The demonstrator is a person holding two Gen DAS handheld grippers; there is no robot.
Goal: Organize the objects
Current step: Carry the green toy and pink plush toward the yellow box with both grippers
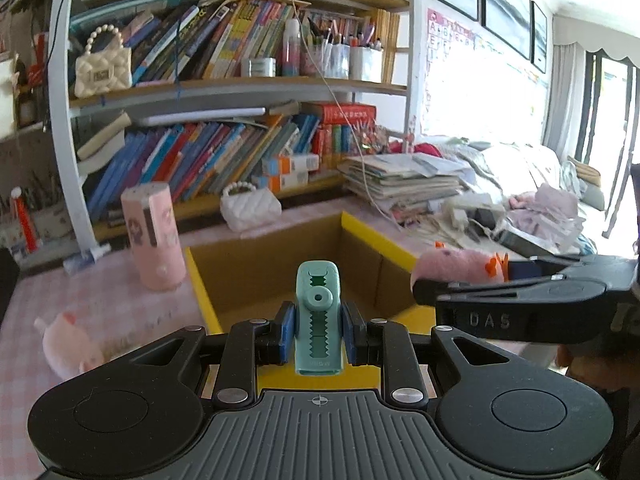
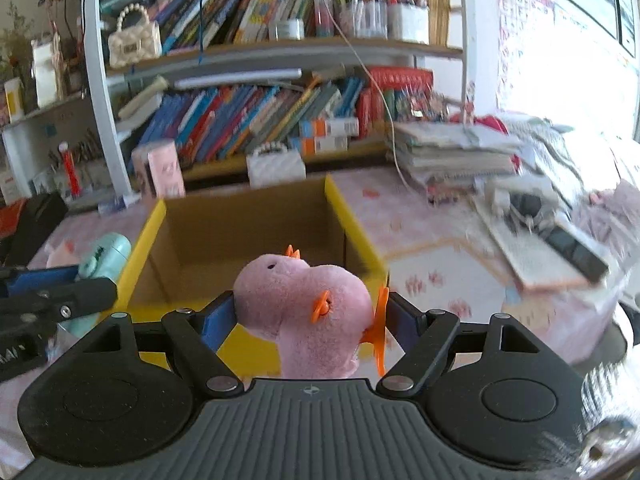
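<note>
My left gripper (image 1: 318,334) is shut on a mint-green crocodile-shaped stapler (image 1: 318,316), held upright between the blue pads just in front of the near rim of a yellow-edged cardboard box (image 1: 370,236). From the right wrist view the same stapler (image 2: 106,256) shows at the left beside the box (image 2: 348,216). My right gripper (image 2: 310,316) is shut on a pink plush toy (image 2: 304,304) with orange spikes, held over the box's near edge. That plush (image 1: 456,266) also appears at the right in the left wrist view. The box interior looks bare.
A pink cylinder (image 1: 154,236) and a white quilted purse (image 1: 250,206) stand behind the box on the pink checked tablecloth. Another pink plush (image 1: 70,346) lies at the left. A crowded bookshelf (image 1: 240,88) rises behind; stacked papers (image 1: 404,178) and clutter fill the right side.
</note>
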